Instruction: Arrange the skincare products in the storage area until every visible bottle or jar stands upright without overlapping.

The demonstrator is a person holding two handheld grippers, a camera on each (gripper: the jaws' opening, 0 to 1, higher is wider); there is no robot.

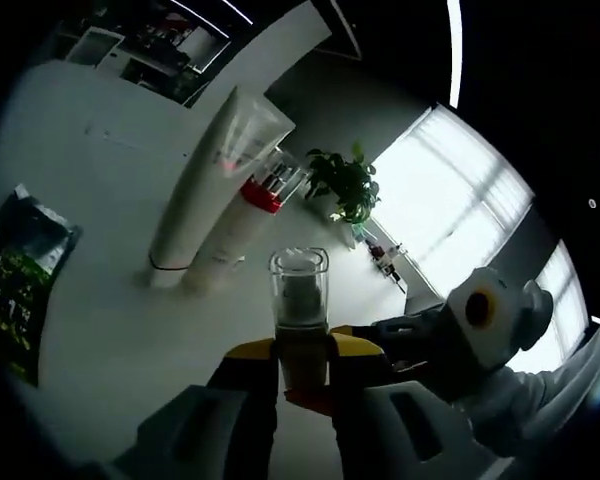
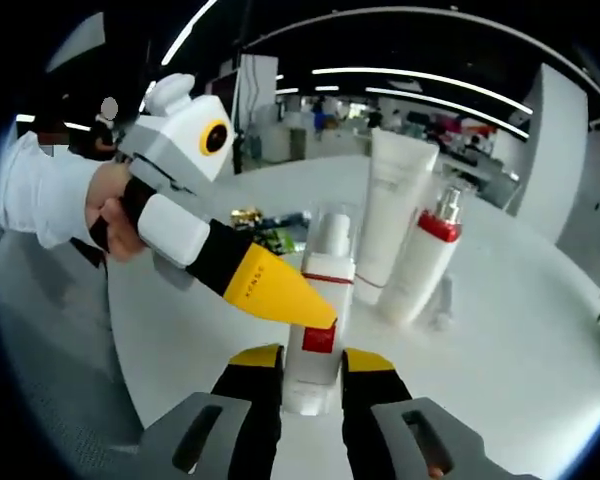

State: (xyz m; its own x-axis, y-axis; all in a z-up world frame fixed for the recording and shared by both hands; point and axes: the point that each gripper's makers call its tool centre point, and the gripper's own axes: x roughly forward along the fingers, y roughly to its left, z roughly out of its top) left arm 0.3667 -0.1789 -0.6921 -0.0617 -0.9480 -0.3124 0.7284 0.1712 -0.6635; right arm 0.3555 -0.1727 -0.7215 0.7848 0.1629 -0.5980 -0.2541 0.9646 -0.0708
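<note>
A small white bottle (image 1: 299, 295) with a clear cap and a red band stands upright on the white table. My left gripper (image 1: 302, 350) is shut on it, yellow tips pressing both sides. In the right gripper view the same bottle (image 2: 322, 270) sits between the jaws of my right gripper (image 2: 313, 360), which close against its base. The left gripper (image 2: 270, 285), held by a hand, crosses in front of the bottle from the left. The right gripper (image 1: 450, 340) reaches in from the right. Behind stand a tall white tube (image 1: 220, 170) (image 2: 395, 205) and a pump bottle with a red collar (image 1: 242, 215) (image 2: 425, 255).
A dark green packet (image 1: 20, 280) (image 2: 270, 225) lies flat on the white table (image 1: 110, 330) (image 2: 500, 370). A potted plant (image 1: 345, 185) stands far off by bright windows. A person's white sleeve (image 2: 40, 190) shows at the left.
</note>
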